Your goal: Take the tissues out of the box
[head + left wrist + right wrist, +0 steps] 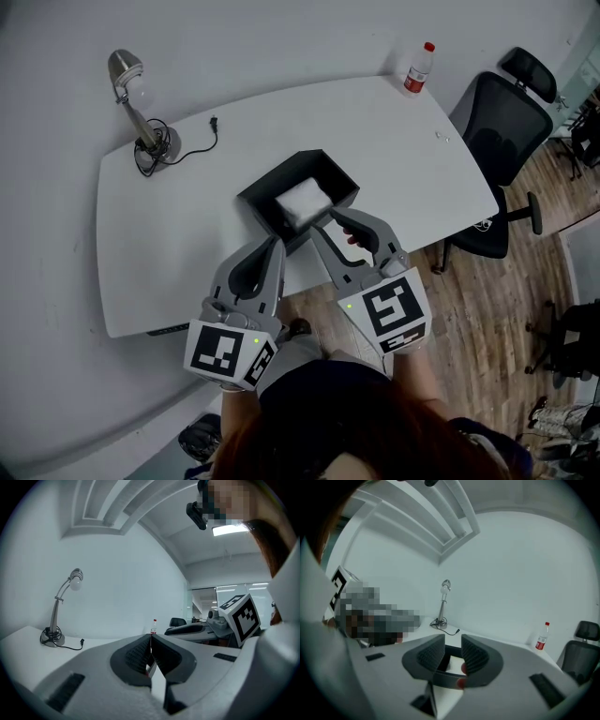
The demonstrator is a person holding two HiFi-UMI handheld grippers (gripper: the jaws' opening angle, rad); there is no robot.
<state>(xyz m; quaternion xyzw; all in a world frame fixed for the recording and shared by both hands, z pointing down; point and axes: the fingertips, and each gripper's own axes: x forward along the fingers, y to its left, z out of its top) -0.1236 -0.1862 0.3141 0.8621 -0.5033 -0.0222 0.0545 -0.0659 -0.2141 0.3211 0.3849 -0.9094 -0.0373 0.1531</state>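
White tissues [302,202] lie inside the black open box [255,199] on the white bench [169,253]. The right gripper [330,221] hangs over its near rim, jaws parted and empty: lower them onto the top tissue, then pinch. The left gripper [277,242], jaws closed on nothing, could steady the box.

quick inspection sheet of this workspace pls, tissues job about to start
surface: white table, curved edges
job's things: black box, open top, mid-table; white tissues inside it
clutter: lamp far left; bottle with red cap far right
grippers: left hand-held gripper shut, nothing in it; right hand-held gripper open, nothing gripped, over the box's near wall
cables: lamp cable loose on the table, plug lying beside it
surroundings: black chair at the right, wood floor
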